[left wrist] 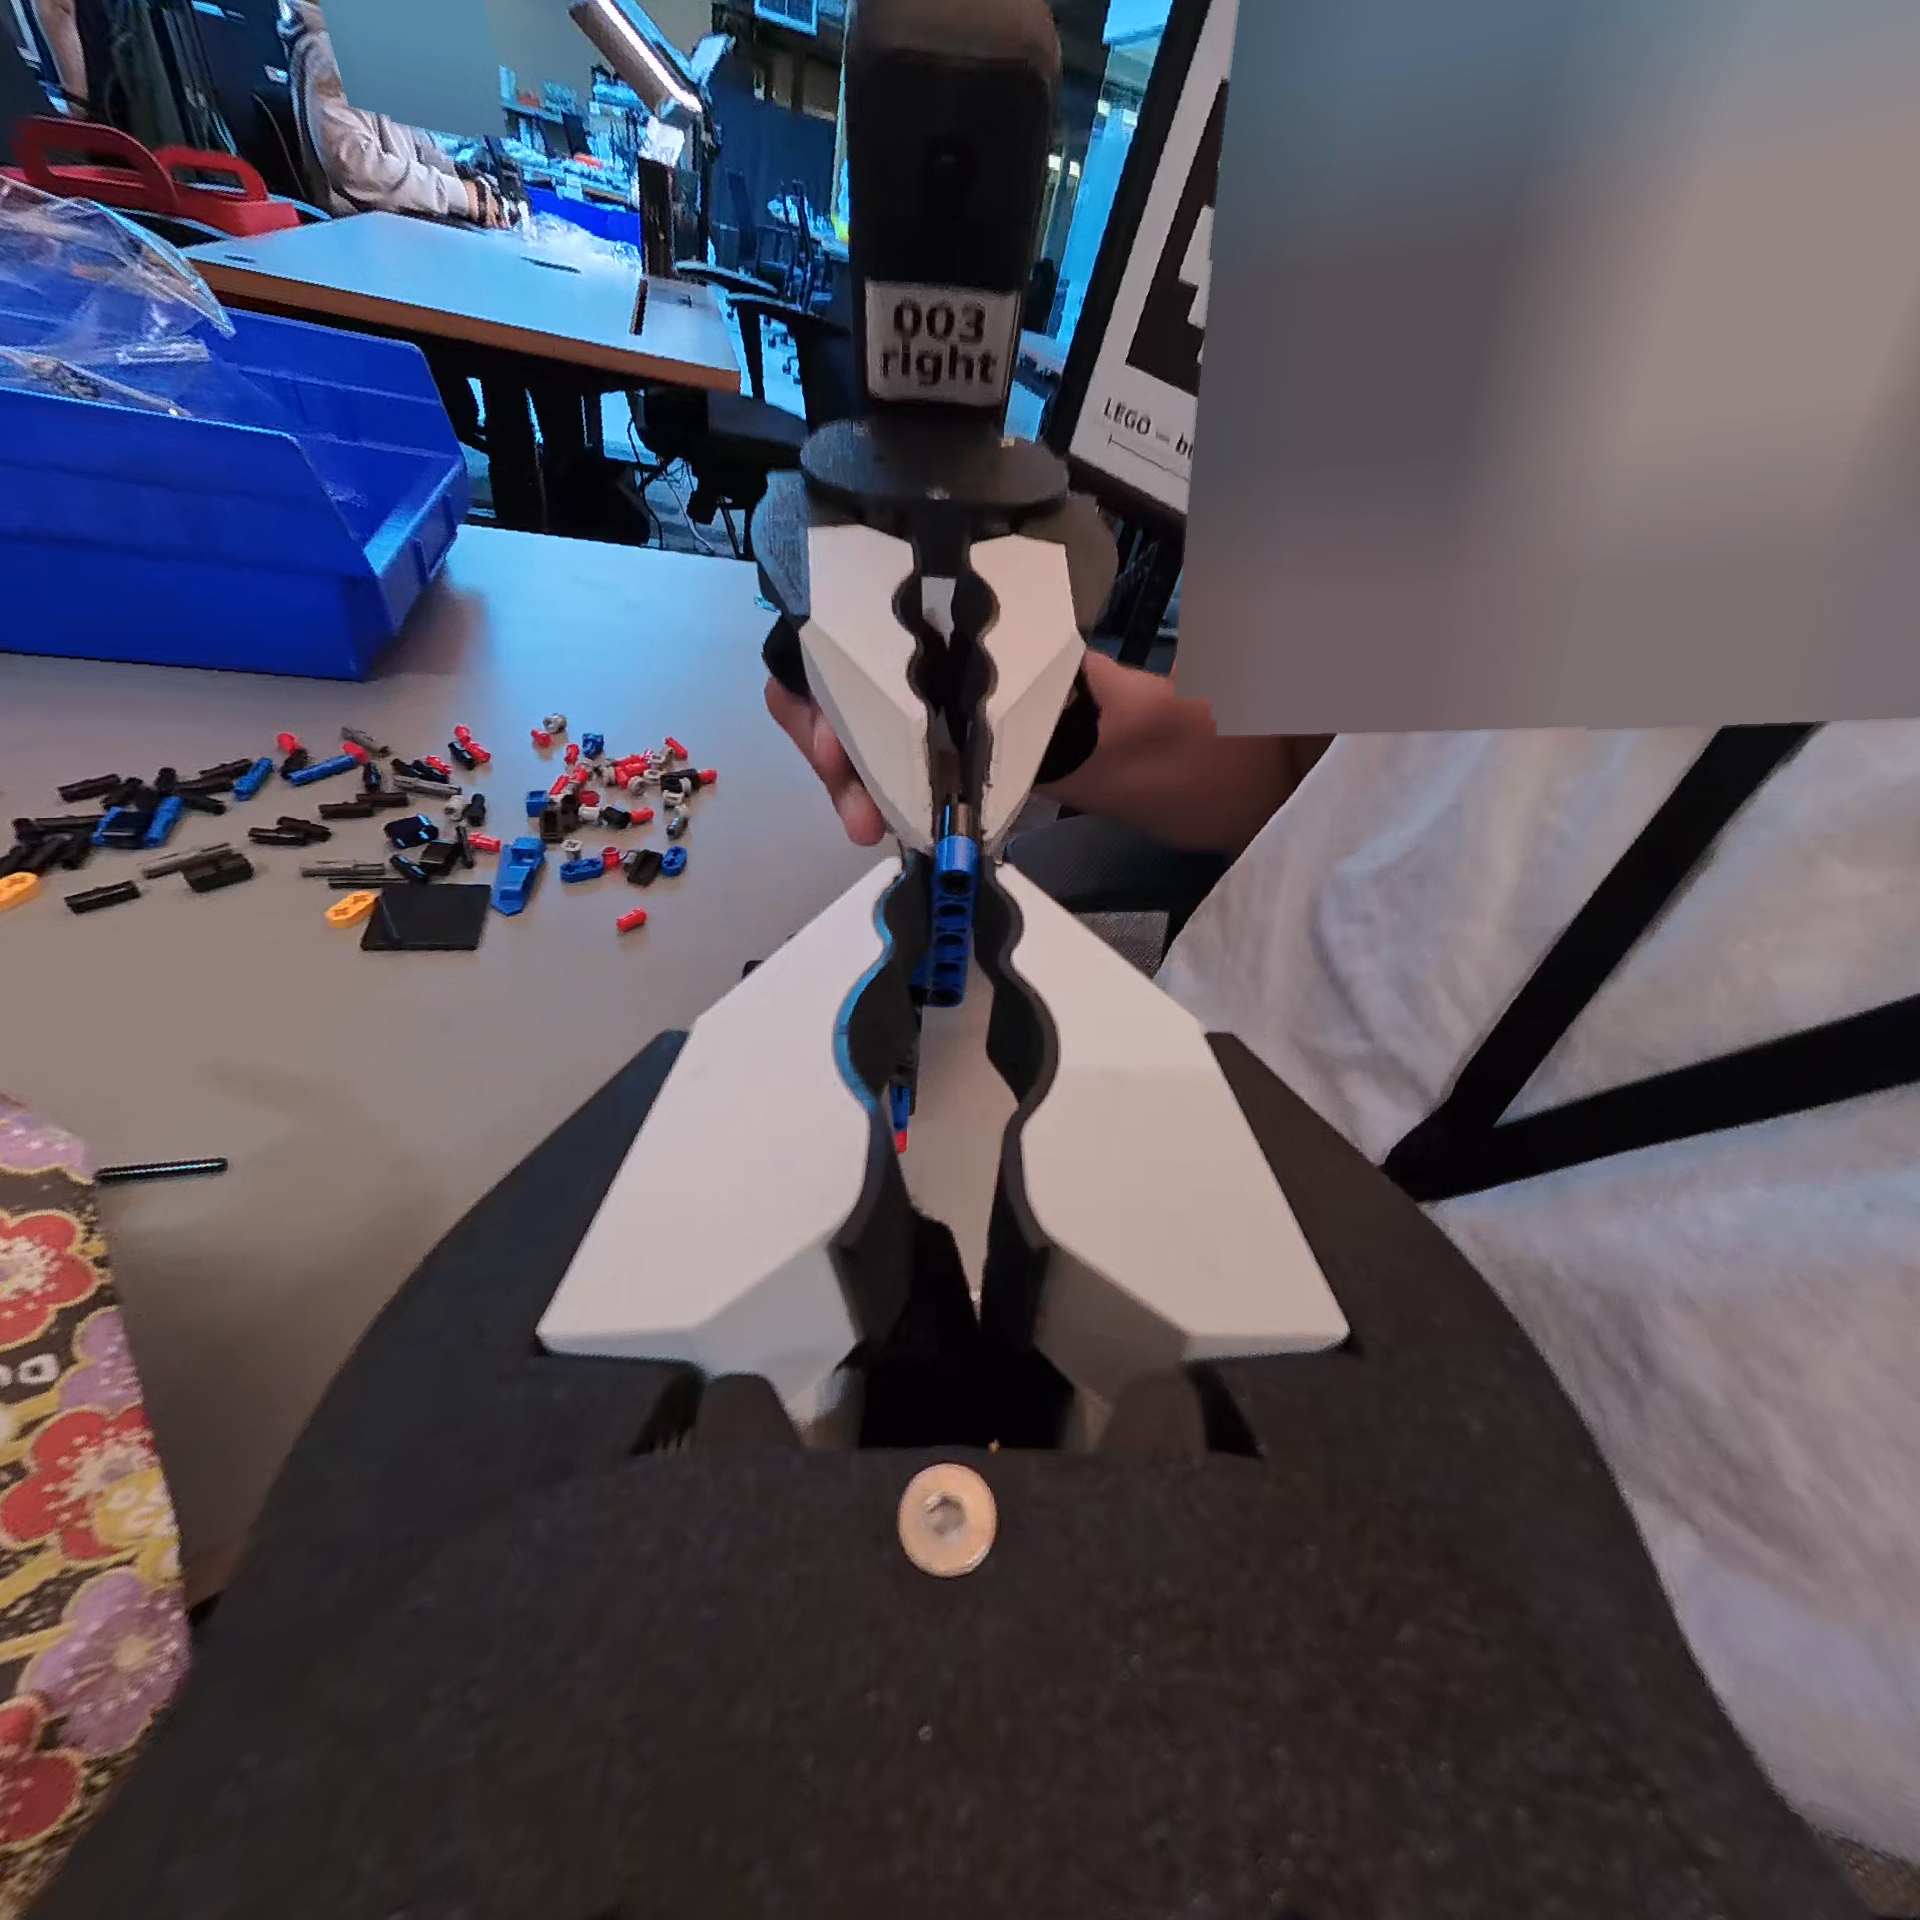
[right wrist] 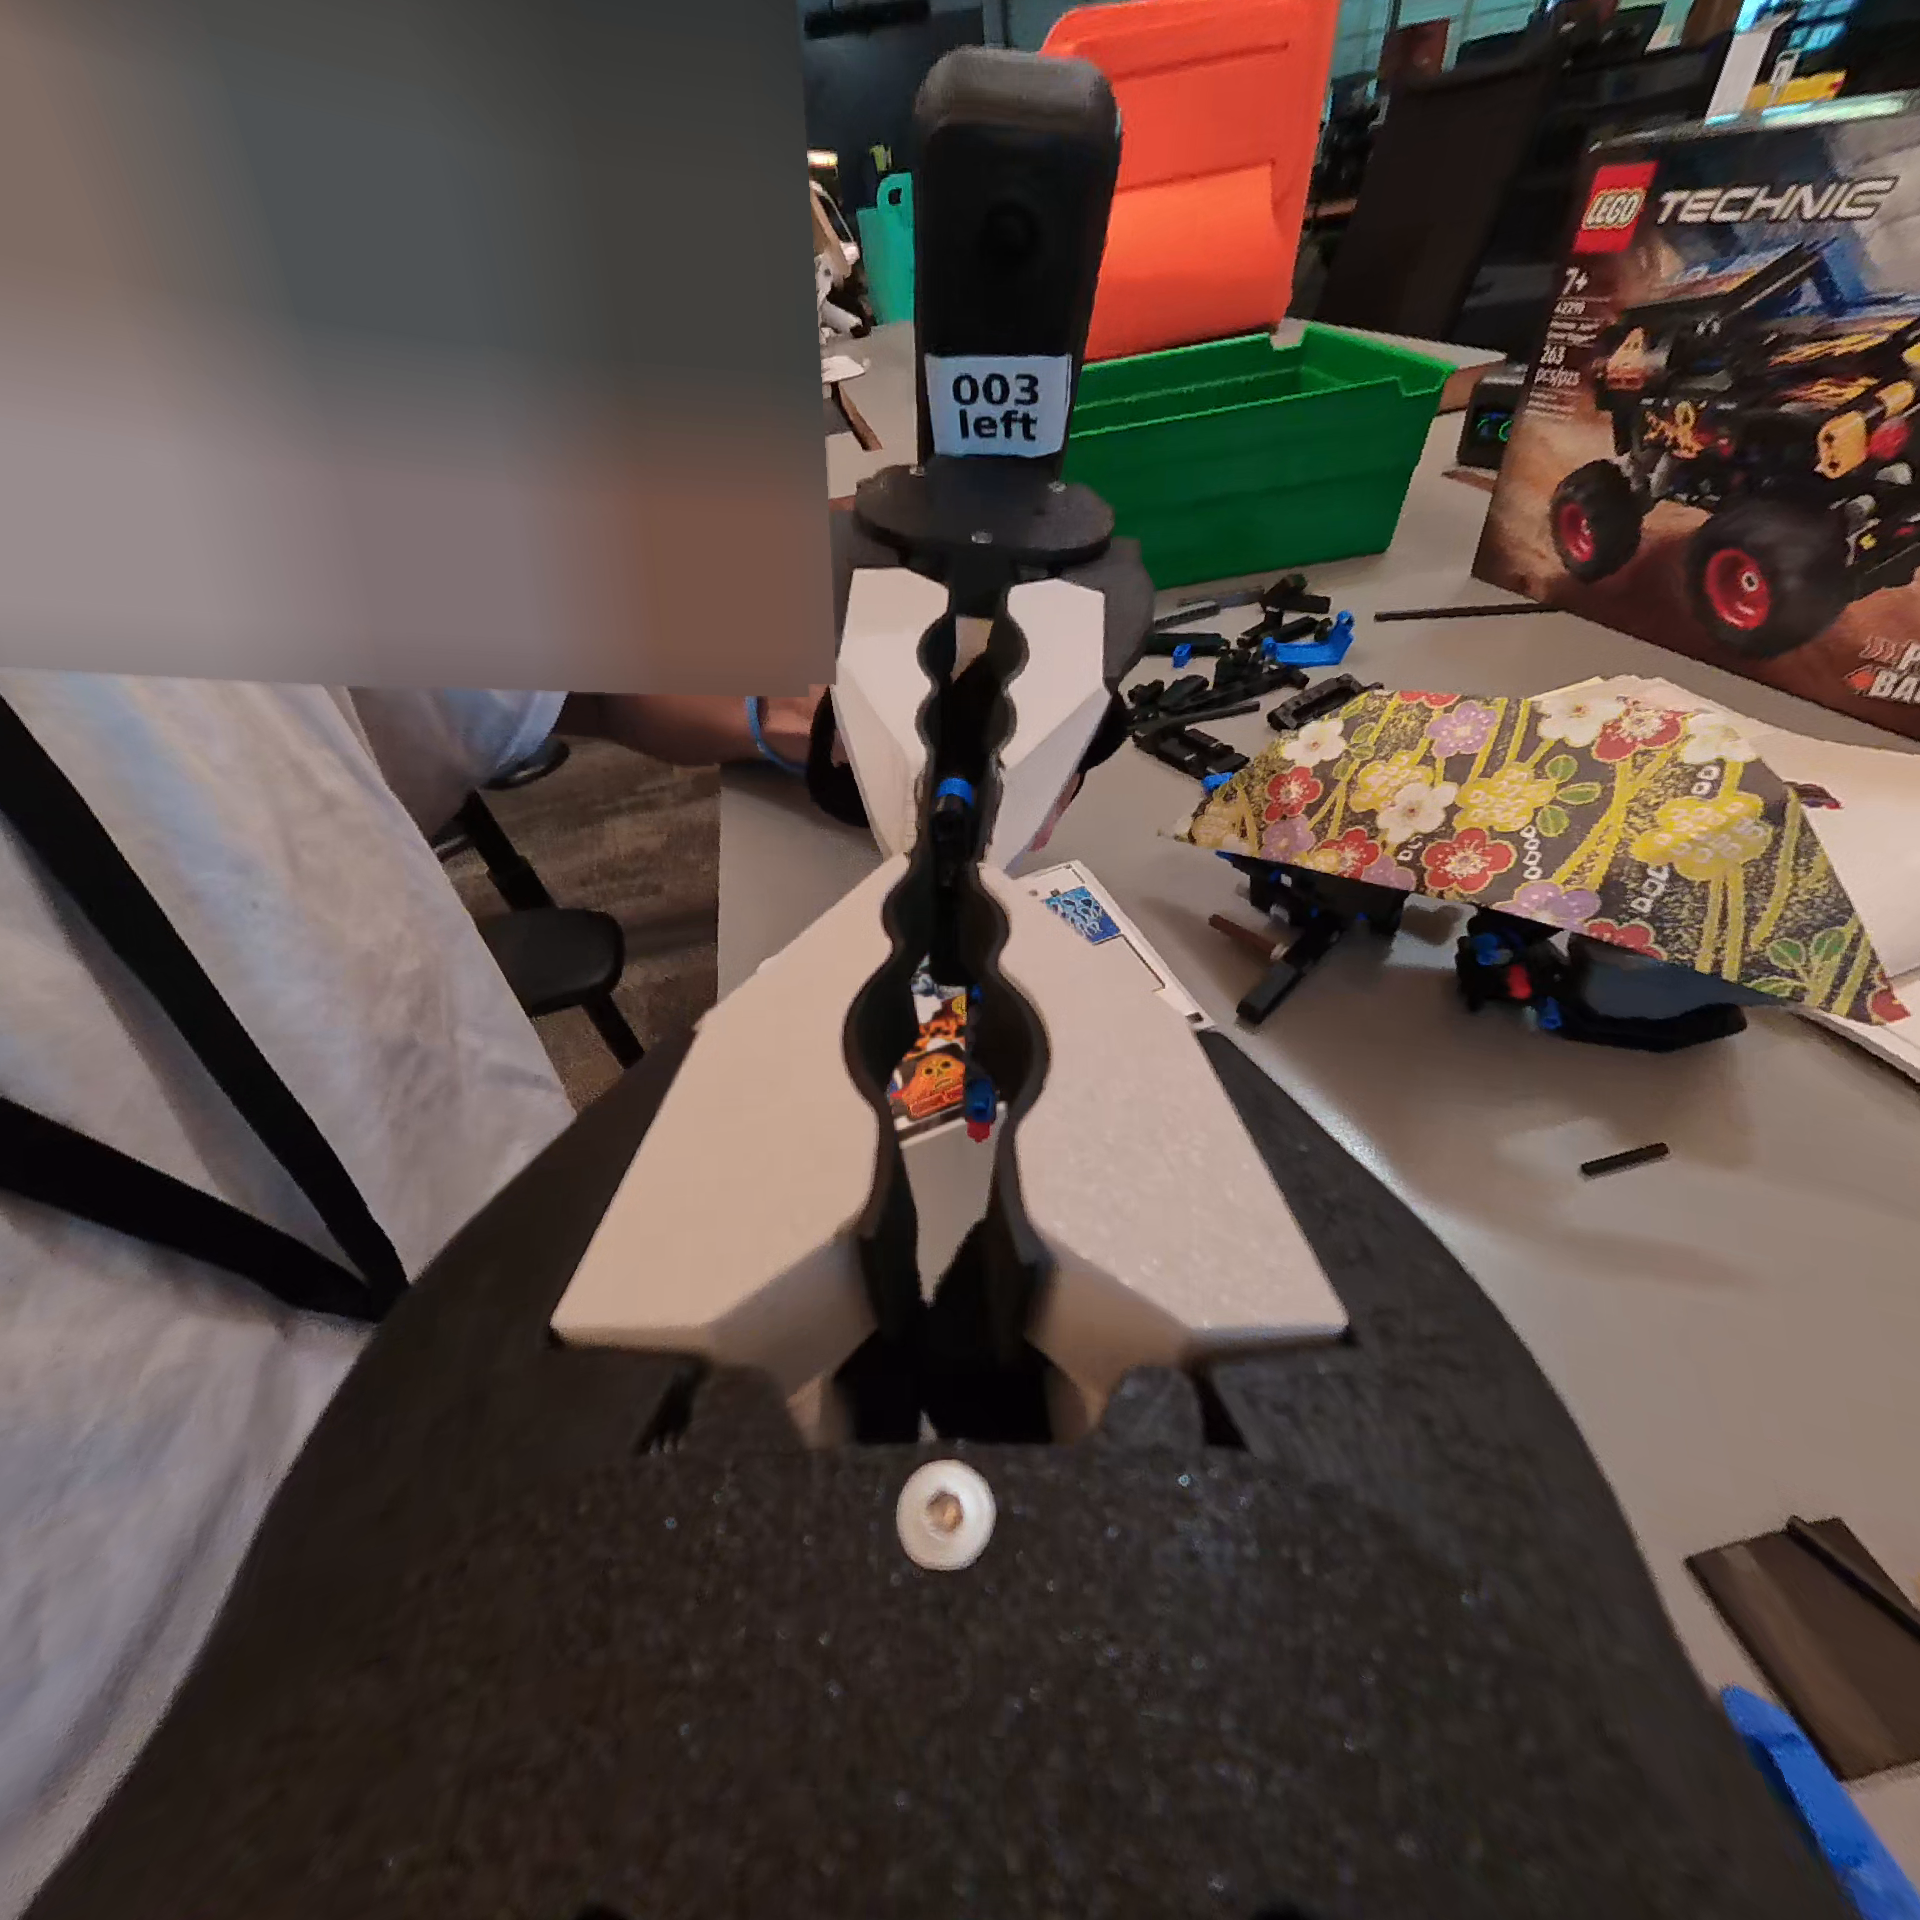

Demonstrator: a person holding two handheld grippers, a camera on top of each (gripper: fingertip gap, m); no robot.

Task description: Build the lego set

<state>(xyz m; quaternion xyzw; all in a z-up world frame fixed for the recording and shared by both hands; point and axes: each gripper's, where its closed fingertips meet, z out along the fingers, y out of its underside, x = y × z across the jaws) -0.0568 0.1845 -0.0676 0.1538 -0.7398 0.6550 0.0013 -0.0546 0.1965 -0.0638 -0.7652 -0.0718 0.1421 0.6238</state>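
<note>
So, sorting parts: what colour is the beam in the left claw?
Blue beam; clearest in left wrist view.

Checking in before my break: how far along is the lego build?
Early to midway, it seems. Done: a dark partial assembly sits on the table, half under patterned paper. In hand: the left gripper holds a blue beam, and the right gripper meets it tip to tip, apparently gripping a small piece. Left: many loose pieces lie unused.
</note>
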